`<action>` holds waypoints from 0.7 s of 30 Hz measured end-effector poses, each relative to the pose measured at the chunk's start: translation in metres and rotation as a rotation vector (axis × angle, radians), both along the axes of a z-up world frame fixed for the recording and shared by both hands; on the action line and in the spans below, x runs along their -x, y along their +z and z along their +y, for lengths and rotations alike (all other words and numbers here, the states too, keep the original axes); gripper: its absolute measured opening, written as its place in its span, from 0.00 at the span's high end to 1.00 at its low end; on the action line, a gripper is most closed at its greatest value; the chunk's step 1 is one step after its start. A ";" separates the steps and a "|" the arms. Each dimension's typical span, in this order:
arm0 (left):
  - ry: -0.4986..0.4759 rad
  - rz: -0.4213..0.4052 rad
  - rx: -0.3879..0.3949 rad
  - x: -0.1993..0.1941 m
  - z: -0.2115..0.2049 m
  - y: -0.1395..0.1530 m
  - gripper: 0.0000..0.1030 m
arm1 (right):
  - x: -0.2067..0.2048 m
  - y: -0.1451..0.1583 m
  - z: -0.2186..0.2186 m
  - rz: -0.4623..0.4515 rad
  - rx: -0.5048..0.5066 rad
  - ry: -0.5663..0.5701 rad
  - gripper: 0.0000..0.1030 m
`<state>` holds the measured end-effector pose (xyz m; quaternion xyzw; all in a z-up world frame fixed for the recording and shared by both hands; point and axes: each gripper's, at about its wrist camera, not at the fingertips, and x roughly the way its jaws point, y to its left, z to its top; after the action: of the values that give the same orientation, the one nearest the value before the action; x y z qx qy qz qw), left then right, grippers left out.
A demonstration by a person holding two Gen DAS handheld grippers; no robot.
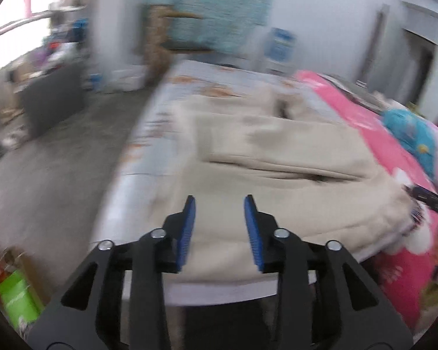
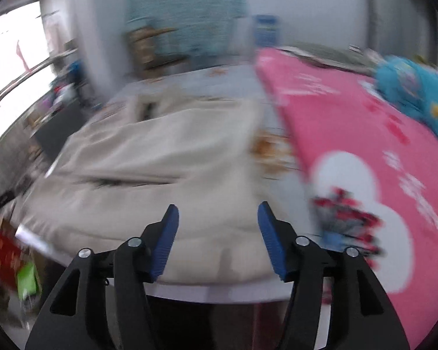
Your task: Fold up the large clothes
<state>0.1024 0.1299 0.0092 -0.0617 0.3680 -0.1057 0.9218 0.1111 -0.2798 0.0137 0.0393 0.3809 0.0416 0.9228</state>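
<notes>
Nearest to us, our left tongs (image 1: 220, 204) hang released above the near edge of the bed (image 1: 149, 134), blue pads (image 1: 187, 233) apart with nothing between them; no cloth touches them. Our right tongs (image 2: 218, 213) are likewise released, their gap wider, and they too hold nothing. Both point down at a slant toward the beige garment (image 1: 277, 157), which lies flat on the bed's pale printed sheet (image 1: 160, 108), reaching the near edge beneath both tongs. We see a fold line or seam running across its middle in both views (image 2: 137, 157), and a dark opening, perhaps the collar, at its far end; blur keeps us from saying more. Along the bed's right side, just beside the garment, lies a pink blanket (image 2: 350, 134) with white patches, and on its far right part sits something turquoise (image 2: 411, 93). Beyond the far edge of the bed stands a pale wall with a teal panel (image 2: 187, 5).
</notes>
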 end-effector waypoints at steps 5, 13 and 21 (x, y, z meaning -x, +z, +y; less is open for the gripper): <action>-0.159 0.050 -0.067 -0.016 -0.072 -0.023 0.52 | -0.029 -0.024 0.056 0.074 -0.016 0.142 0.42; -0.122 0.036 -0.212 -0.039 -0.099 -0.059 0.49 | -0.050 -0.059 0.102 0.118 0.113 0.196 0.42; -0.067 0.051 -0.165 -0.057 -0.091 -0.054 0.46 | -0.071 -0.057 0.105 0.136 0.101 0.099 0.42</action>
<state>0.1593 0.0393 -0.0452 0.0243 0.4005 -0.1041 0.9100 0.1825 -0.1743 -0.0436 -0.0235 0.4457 0.0654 0.8925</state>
